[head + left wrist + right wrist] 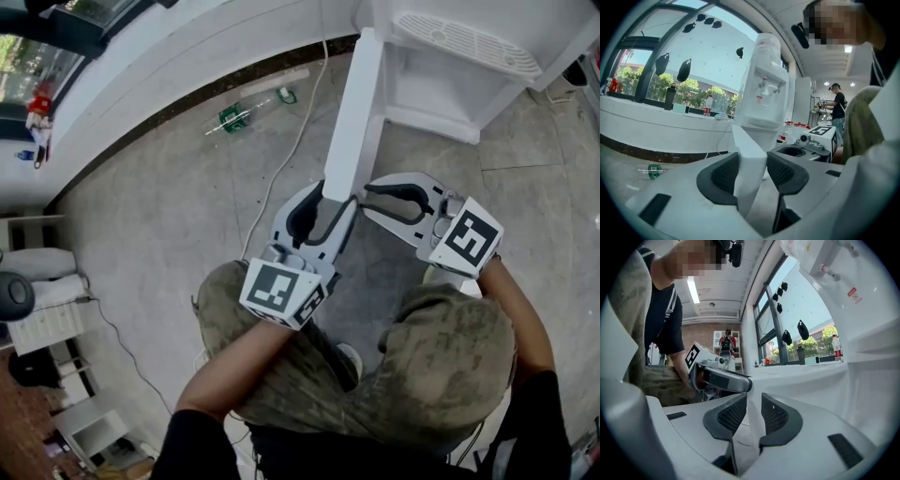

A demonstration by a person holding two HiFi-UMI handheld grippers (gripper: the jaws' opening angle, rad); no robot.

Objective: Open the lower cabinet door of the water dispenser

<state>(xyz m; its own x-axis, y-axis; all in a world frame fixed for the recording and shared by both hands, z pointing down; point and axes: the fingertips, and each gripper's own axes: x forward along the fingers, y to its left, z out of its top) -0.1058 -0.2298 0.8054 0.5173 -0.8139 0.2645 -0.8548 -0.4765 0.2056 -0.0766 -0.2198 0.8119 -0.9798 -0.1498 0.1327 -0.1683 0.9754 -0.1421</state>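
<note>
We're looking steeply down over our knees. The cabinet door (356,117) of the water dispenser (450,84) stands swung out toward us. From above it shows edge-on, its far end meeting the dispenser's front corner and its free end down between both grippers. Behind it the lower cabinet shows open, white inside.

The left gripper (325,208) comes at that free end from below, jaws straddling the panel. In the left gripper view the dark pads (723,174) sit against both faces of the white panel, so this one is clenched on the door.

The right gripper (367,199) reaches in from the right, tips at the same free end, just beside the left gripper. In the right gripper view a thin white strip of the door runs up between its ribbed pads (774,416). They press on it from both sides, so this one is grasping the door too. Both marker cubes face back toward us.

Out on the grey tiled floor (159,206) to the left, a bottle (246,108) with a green label lies on its side near the curved white wall base. A white cable (286,155) trails across the tiles toward the dispenser.

The left gripper view shows the dispenser's taps (768,86) above the door. Another person (838,105) stands well back in the room.
</note>
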